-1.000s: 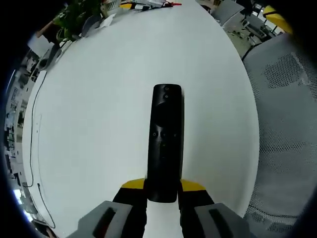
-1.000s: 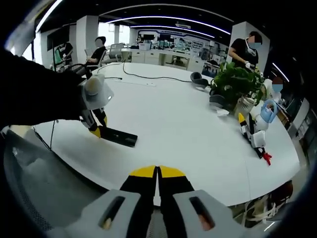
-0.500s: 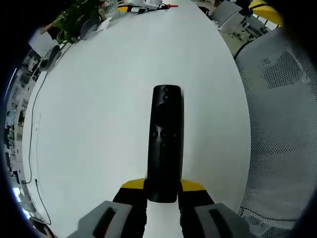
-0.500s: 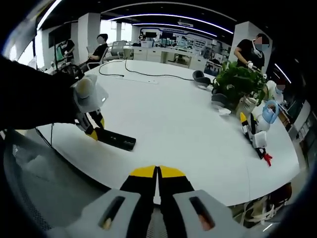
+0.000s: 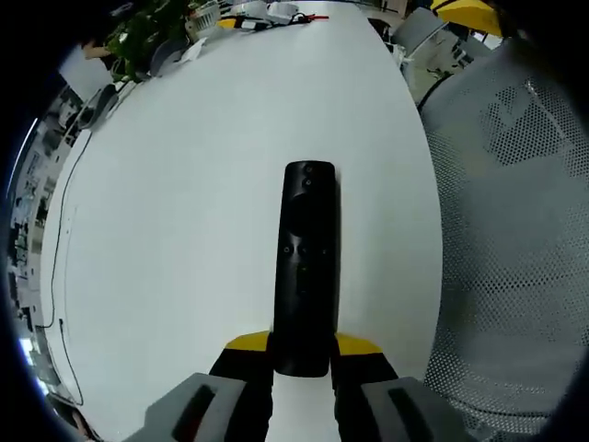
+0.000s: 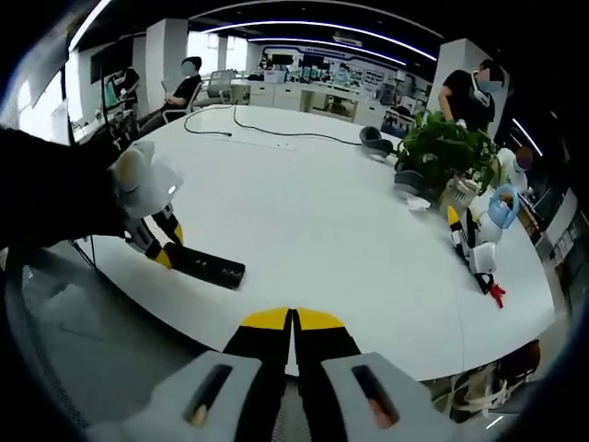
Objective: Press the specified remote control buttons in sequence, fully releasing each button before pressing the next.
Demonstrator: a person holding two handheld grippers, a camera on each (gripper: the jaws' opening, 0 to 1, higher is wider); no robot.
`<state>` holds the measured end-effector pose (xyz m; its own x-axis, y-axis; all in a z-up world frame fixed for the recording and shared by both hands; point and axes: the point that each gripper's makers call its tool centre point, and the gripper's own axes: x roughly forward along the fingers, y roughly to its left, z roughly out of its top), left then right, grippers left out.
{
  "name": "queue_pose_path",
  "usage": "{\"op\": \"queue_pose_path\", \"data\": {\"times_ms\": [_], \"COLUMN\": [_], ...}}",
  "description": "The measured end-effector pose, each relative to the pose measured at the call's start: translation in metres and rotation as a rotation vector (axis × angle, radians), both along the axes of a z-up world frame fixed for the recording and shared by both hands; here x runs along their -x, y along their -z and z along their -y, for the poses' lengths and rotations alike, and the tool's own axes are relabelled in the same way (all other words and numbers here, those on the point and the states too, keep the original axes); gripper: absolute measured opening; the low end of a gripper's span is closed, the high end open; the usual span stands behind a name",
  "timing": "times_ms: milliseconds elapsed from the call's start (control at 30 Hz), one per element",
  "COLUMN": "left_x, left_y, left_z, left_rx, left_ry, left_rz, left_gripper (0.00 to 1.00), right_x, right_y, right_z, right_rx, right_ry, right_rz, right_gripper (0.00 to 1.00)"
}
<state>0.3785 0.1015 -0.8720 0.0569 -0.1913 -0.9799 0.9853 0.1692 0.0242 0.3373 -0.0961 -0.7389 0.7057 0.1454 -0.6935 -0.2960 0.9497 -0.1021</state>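
A long black remote control (image 5: 306, 262) lies lengthwise between my left gripper's yellow-tipped jaws, which are shut on its near end (image 5: 302, 354); its small buttons face up. In the right gripper view the same remote (image 6: 204, 269) rests low over the white table (image 6: 322, 230) near its front-left edge, held by the left gripper (image 6: 164, 253) at the end of a dark sleeve. My right gripper (image 6: 293, 324) is shut with nothing between its jaws, off the table's near edge and well to the right of the remote.
A grey mesh chair (image 5: 515, 230) stands beside the table's edge. A potted plant (image 6: 440, 152), a small robot toy (image 6: 479, 241), headphones (image 6: 372, 145) and a black cable (image 6: 267, 138) lie at the table's far side. People stand in the office behind.
The left gripper with the remote has drifted toward the table's edge and the mesh chair. The right gripper has stayed shut and nearly still.
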Motion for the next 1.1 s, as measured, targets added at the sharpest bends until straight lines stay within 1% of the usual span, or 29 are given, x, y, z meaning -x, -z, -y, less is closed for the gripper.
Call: {"op": "queue_pose_path", "data": {"times_ms": [267, 500, 667, 700, 733, 767, 800, 833, 867, 900, 933, 967, 1000, 1033, 1100], "left_x": [0.018, 0.032, 0.042, 0.042, 0.042, 0.041, 0.042, 0.041, 0.042, 0.042, 0.043, 0.043, 0.044, 0.045, 0.044], "left_y": [0.0, -0.001, -0.002, -0.003, -0.003, -0.003, -0.003, -0.003, -0.003, -0.003, -0.003, -0.003, -0.004, -0.004, -0.004], "left_z": [0.0, 0.0, 0.001, 0.001, 0.001, 0.001, 0.0, 0.001, 0.001, 0.002, 0.002, 0.002, 0.002, 0.002, 0.001], "left_rx": [-0.001, 0.041, 0.068, 0.077, 0.092, 0.1, 0.108, 0.112, 0.114, 0.114, 0.114, 0.115, 0.116, 0.117, 0.141], "left_ry": [0.01, -0.021, -0.02, -0.018, -0.032, -0.04, -0.034, -0.036, -0.042, -0.044, -0.047, -0.051, -0.056, -0.055, -0.061], "left_rz": [0.0, 0.007, 0.013, 0.014, 0.013, 0.012, 0.014, 0.015, 0.017, 0.018, 0.02, 0.022, 0.024, 0.027, 0.038], "left_gripper": [0.23, 0.23, 0.23, 0.23, 0.23, 0.23, 0.24, 0.24, 0.24, 0.24, 0.24, 0.24, 0.24, 0.24, 0.24], "right_x": [0.0, 0.002, 0.002, 0.002, 0.001, 0.0, -0.002, -0.01, -0.018, -0.023, -0.028, -0.039, -0.045, -0.052, -0.065], "right_y": [-0.001, 0.0, -0.004, -0.005, -0.005, -0.006, -0.007, -0.013, -0.024, -0.032, -0.039, -0.052, -0.058, -0.062, -0.063], "right_z": [0.001, -0.003, -0.015, -0.02, -0.025, -0.029, -0.032, -0.037, -0.046, -0.055, -0.059, -0.068, -0.075, -0.083, -0.092], "right_rx": [-0.005, -0.002, -0.037, -0.042, -0.037, -0.019, -0.004, -0.001, -0.019, -0.045, -0.065, -0.096, -0.118, -0.155, -0.196], "right_ry": [0.006, -0.013, -0.059, -0.08, -0.121, -0.161, -0.194, -0.199, -0.231, -0.251, -0.248, -0.258, -0.274, -0.278, -0.282], "right_rz": [0.004, -0.009, -0.022, -0.028, -0.033, -0.044, -0.054, -0.051, -0.037, -0.038, -0.038, -0.013, -0.004, -0.025, -0.043], "right_gripper": [0.0, 0.0, 0.0, 0.0, 0.0, 0.0, 0.0, 0.0, 0.0, 0.0, 0.0, 0.0, 0.0, 0.0, 0.0]}}
